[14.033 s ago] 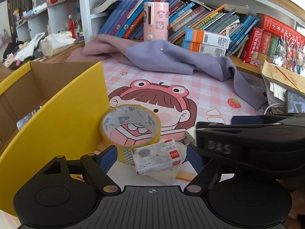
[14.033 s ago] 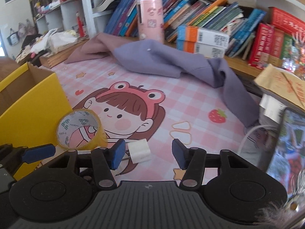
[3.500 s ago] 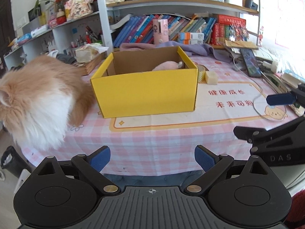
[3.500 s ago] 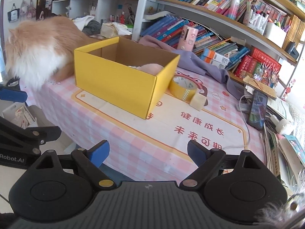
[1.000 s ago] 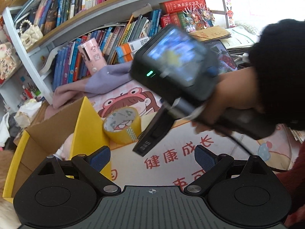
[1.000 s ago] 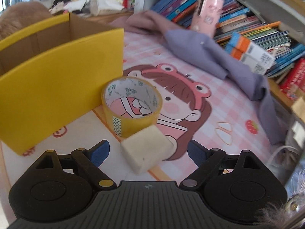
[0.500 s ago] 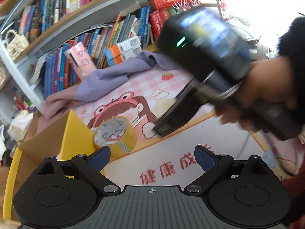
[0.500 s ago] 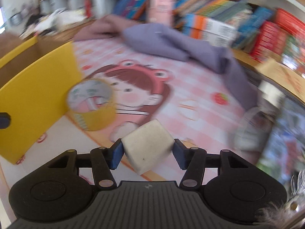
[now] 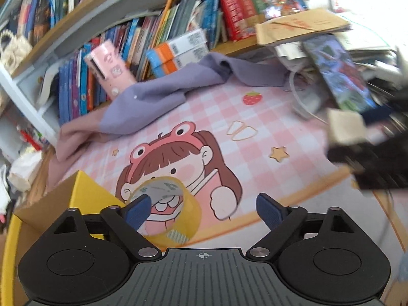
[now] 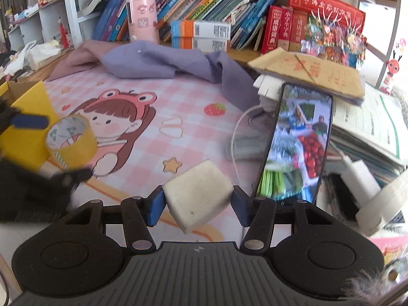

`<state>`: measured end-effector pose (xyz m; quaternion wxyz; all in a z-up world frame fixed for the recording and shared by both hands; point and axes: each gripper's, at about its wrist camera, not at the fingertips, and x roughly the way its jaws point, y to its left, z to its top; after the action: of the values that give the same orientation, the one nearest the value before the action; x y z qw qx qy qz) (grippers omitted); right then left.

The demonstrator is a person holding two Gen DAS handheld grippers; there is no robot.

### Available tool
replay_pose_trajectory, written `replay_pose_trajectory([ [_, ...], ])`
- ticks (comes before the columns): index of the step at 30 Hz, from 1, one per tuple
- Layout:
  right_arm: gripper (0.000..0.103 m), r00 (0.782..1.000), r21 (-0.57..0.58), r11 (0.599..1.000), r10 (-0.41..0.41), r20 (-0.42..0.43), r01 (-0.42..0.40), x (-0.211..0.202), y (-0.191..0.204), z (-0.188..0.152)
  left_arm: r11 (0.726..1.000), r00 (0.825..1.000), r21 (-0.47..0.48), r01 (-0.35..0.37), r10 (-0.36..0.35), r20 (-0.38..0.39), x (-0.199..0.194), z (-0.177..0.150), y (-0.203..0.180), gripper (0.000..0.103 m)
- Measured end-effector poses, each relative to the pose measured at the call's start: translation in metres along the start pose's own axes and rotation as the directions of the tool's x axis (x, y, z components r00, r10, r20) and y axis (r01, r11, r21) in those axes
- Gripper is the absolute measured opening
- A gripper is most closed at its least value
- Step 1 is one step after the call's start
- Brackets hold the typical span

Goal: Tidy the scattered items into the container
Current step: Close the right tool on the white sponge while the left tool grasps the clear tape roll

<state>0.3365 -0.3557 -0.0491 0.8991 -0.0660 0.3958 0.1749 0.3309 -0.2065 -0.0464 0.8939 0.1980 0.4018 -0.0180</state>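
Note:
My right gripper (image 10: 197, 205) is shut on a cream eraser block (image 10: 197, 195) and holds it above the pink mat; the block also shows in the left wrist view (image 9: 345, 127) at the right. A yellow tape roll (image 9: 165, 209) stands on the mat beside the yellow cardboard box (image 9: 86, 199). My left gripper (image 9: 201, 210) is open just above the tape roll, its left pad in front of the roll's opening. In the right wrist view the tape roll (image 10: 71, 140) sits next to the box (image 10: 28, 117) at the left.
A purple cloth (image 10: 173, 63) lies at the back of the mat before a shelf of books (image 10: 204, 33). A phone (image 10: 298, 140), a white cable (image 10: 239, 137) and paper stacks (image 10: 369, 117) crowd the right side. A pink case (image 9: 109, 68) stands on the shelf.
My right gripper closed on the eraser block, lifted it off the mat and swung right. My left gripper came down close over the tape roll.

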Motion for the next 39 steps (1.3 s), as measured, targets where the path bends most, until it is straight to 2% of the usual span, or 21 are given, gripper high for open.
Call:
replay_pose_trajectory([
  [10, 0.053, 0.998, -0.040, 0.997, 0.065, -0.017, -0.066, 0.001, 0.019, -0.011, 0.992, 0.994, -0.125, -0.010, -0.005, -0.112, 0.049, 0.006, 0.016, 0.050],
  [14, 0.052, 0.996, -0.050, 0.995, 0.082, -0.025, -0.083, 0.001, 0.023, -0.011, 0.986, 0.988, -0.166, 0.012, -0.037, -0.149, 0.058, 0.002, 0.020, 0.029],
  [16, 0.052, 0.996, -0.049, 0.995, 0.086, -0.033, -0.088, 0.002, 0.024, -0.011, 0.986, 0.990, -0.166, 0.003, -0.026, -0.140, 0.057, 0.002, 0.021, 0.018],
  [18, 0.052, 0.995, -0.048, 0.995, 0.089, -0.034, -0.091, 0.001, 0.025, -0.012, 0.981, 0.990, -0.190, 0.033, -0.059, -0.130, 0.054, 0.002, 0.025, 0.010],
  [24, 0.051, 0.996, -0.048, 0.995, 0.088, -0.015, -0.088, -0.008, 0.028, -0.013, 0.975, 0.991, -0.189, 0.113, -0.126, -0.055, 0.021, -0.001, 0.021, 0.008],
  [30, 0.051, 0.996, -0.048, 0.995, 0.092, -0.013, -0.092, -0.020, 0.030, -0.018, 0.954, 0.976, -0.209, 0.215, -0.214, 0.026, -0.027, -0.010, 0.020, 0.008],
  [39, 0.050, 0.995, -0.095, 0.991, 0.098, -0.002, -0.098, -0.041, 0.042, -0.027, 0.939, 0.962, -0.208, 0.273, -0.269, 0.048, -0.076, -0.038, 0.019, 0.008],
])
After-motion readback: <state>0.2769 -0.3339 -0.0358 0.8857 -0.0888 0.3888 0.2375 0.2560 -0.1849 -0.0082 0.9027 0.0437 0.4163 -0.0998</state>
